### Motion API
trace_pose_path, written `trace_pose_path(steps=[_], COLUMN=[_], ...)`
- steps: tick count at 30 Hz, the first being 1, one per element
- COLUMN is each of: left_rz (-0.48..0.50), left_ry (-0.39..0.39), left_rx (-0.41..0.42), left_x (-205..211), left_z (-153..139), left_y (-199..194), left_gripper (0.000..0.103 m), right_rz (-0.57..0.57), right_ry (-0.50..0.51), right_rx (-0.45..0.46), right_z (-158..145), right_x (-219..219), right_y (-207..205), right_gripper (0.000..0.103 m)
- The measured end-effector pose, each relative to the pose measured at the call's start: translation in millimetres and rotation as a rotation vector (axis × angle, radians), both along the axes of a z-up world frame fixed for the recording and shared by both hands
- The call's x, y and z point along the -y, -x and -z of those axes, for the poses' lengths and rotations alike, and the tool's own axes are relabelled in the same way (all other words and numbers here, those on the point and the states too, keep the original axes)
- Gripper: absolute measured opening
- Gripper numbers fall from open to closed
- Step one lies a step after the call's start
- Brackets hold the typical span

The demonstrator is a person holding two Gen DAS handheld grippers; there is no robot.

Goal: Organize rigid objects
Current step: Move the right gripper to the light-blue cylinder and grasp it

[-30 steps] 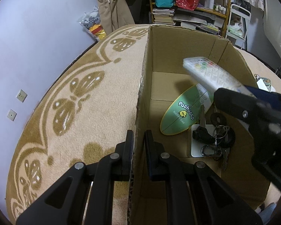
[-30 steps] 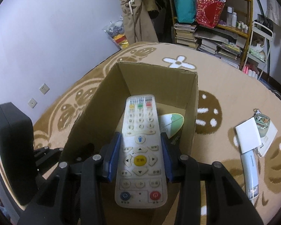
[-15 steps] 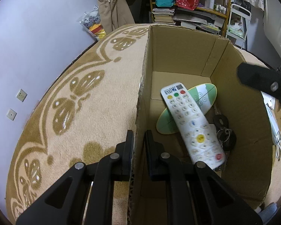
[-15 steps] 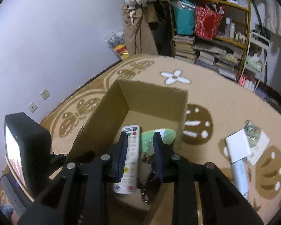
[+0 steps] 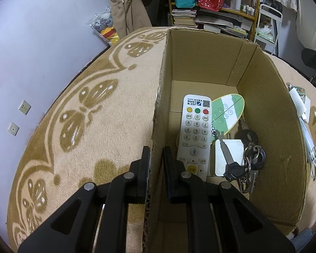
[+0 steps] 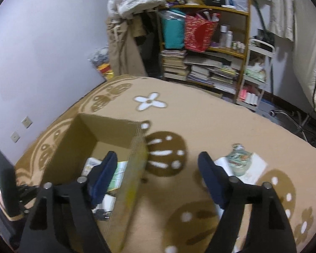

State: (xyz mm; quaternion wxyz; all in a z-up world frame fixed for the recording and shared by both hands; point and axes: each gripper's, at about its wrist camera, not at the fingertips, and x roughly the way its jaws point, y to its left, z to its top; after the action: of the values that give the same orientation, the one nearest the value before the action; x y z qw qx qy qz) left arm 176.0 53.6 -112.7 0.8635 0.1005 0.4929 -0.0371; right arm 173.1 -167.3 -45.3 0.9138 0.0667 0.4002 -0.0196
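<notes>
- Beige carpet (image 5: pixel 115 126) with brown butterfly and flower patterns is covering the floor, running up to a lilac wall (image 5: pixel 42 42) and a crowded bookshelf (image 6: pixel 210 63).
- Sitting on that carpet is an open cardboard box (image 5: pixel 200 63), and inside it a white remote control (image 5: pixel 194 135) is lying face up along the left wall, buttons showing.
- Partly under the remote's right edge, a green and white oval card (image 5: pixel 227 111) is resting on the box floor; nearer the front, a white square pad (image 5: pixel 229 156) is lying with a bunch of keys (image 5: pixel 246 160) across it.
- Only the left wrist view is showing these contents clearly; from the right wrist view just a corner of the remote and a strip of the green card are peeking past the box's edge, and the picture is blurring.
- The left gripper (image 5: pixel 155 158) is pinching the box's left wall, one finger outside and one inside.
- The right gripper (image 6: pixel 158 168) is hanging over the box's right wall with its jaws opening wide and nothing between the blue pads (image 6: pixel 104 172).
- Only the right wrist view is taking in the carpet to the right of the box, where a white card (image 6: pixel 257 168) with a small greenish pouch (image 6: pixel 240 162) on it is lying well apart from the box.
</notes>
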Motion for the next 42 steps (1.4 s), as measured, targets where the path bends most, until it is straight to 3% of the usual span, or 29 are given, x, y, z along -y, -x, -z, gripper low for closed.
trace_pose_path(steps=[17,32,37,42], left_rz=[0.001,0.002,0.001,0.001], left_ry=[-0.007,-0.01,-0.009,-0.009], left_rx=[0.002,0.003,0.003,0.003], left_x=[0,1,1,1], left_z=[1,2,2,2], left_y=[0,0,0,0], left_gripper=[0.013,0.013,0.013,0.013], right_rz=[0.224,0.234,0.234,0.231], right_ry=[-0.064,-0.063,-0.073,-0.064], right_rx=[-0.12,-0.213,-0.263,-0.275], right_z=[60,111,127,133], right_x=[87,97,99,96], right_y=[24,38,40,41], right_gripper=[0.085,0.084,0.069,0.065])
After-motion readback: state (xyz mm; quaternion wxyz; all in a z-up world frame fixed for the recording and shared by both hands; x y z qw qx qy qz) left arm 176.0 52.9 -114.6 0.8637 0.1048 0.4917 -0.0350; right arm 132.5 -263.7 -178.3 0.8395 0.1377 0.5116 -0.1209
